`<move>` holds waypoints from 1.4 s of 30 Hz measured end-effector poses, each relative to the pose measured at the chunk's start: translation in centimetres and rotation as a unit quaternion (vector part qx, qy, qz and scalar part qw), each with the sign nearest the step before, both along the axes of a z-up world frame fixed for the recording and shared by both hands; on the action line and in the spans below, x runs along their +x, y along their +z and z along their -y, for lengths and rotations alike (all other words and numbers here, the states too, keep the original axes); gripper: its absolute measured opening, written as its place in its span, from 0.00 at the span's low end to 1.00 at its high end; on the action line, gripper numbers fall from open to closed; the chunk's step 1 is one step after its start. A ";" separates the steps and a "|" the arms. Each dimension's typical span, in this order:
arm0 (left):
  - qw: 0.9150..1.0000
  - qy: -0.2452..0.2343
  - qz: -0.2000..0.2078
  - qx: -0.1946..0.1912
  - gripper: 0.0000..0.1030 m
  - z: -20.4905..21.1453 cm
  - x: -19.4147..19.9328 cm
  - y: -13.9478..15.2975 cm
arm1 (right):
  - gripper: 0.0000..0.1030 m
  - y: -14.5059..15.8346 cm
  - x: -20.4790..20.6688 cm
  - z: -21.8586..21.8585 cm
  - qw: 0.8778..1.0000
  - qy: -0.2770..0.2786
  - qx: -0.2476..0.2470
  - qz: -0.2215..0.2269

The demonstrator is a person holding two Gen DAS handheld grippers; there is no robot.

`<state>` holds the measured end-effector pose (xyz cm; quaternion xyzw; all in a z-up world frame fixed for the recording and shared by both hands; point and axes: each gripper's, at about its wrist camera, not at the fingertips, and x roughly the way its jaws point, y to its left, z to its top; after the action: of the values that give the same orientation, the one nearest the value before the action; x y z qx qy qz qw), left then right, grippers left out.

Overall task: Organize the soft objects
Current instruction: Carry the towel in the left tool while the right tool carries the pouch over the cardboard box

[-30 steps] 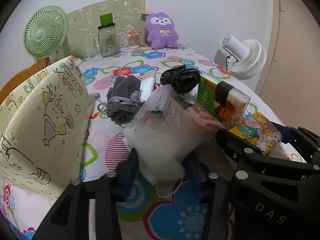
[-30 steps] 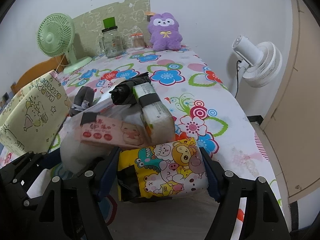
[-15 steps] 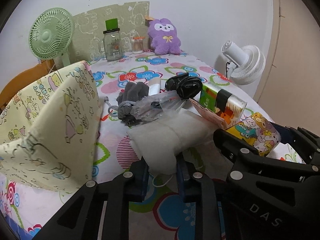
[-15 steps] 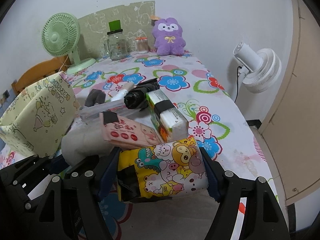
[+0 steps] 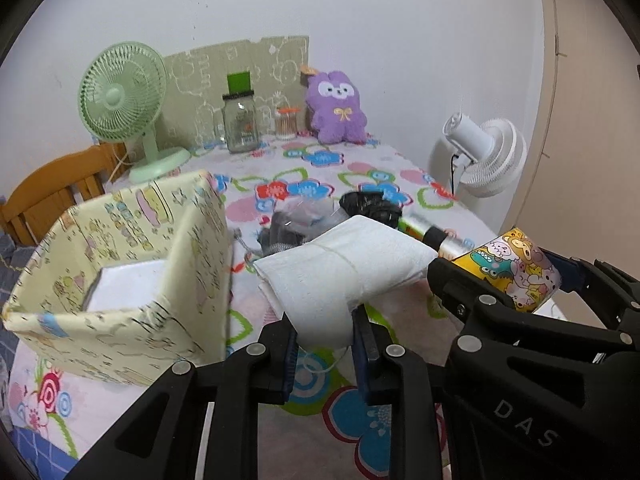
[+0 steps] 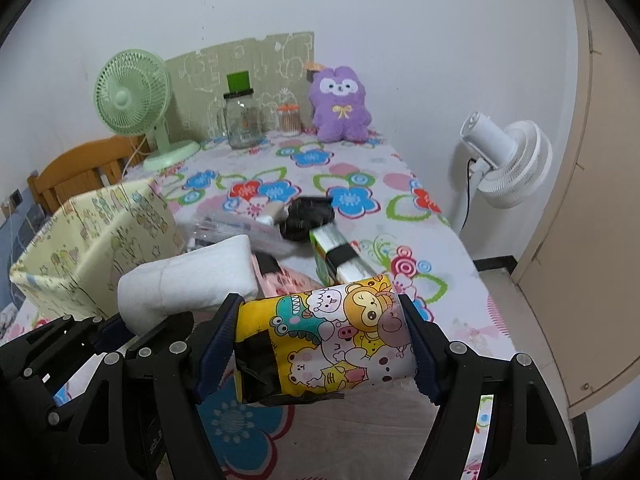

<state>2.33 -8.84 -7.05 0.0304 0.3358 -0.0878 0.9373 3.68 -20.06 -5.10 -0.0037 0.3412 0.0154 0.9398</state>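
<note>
With your left claw [image 5: 324, 350] pinching the white padded cloth bundle [image 5: 344, 276] and your right claw [image 6: 322, 344] clamping the cartoon-printed tissue pack [image 6: 332, 340], clear the pale yellow fabric box [image 5: 120, 280] wall at ten o'clock first.

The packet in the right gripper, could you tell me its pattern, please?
Yellow packet printed with cartoon animals, black tape at one end; clearest in the right wrist view.

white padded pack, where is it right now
The white padded pack is pinched in the left gripper, lifted above the floral tablecloth, between the yellow storage box and the cartoon tissue pack.
</note>
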 end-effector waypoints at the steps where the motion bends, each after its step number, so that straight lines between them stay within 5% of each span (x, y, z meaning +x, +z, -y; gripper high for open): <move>1: 1.000 0.000 0.003 -0.001 0.21 -0.1 -0.1 0.4 | 0.75 0.3 -0.1 -0.1 1.000 -0.001 0.000 0.002; 23: 0.999 0.009 0.046 -0.004 0.22 -1.3 -1.1 5.8 | 0.75 6.5 -1.8 -1.5 0.998 -0.008 -0.002 0.056; 42: 0.998 0.034 0.046 -0.001 0.22 -4.3 0.5 7.0 | 0.75 7.9 0.3 -5.1 0.998 0.011 0.000 0.065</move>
<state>2.88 -4.51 -0.03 0.0223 0.2936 -0.0547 0.9541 3.96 -14.98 2.80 -0.0088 0.2796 0.0255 0.9598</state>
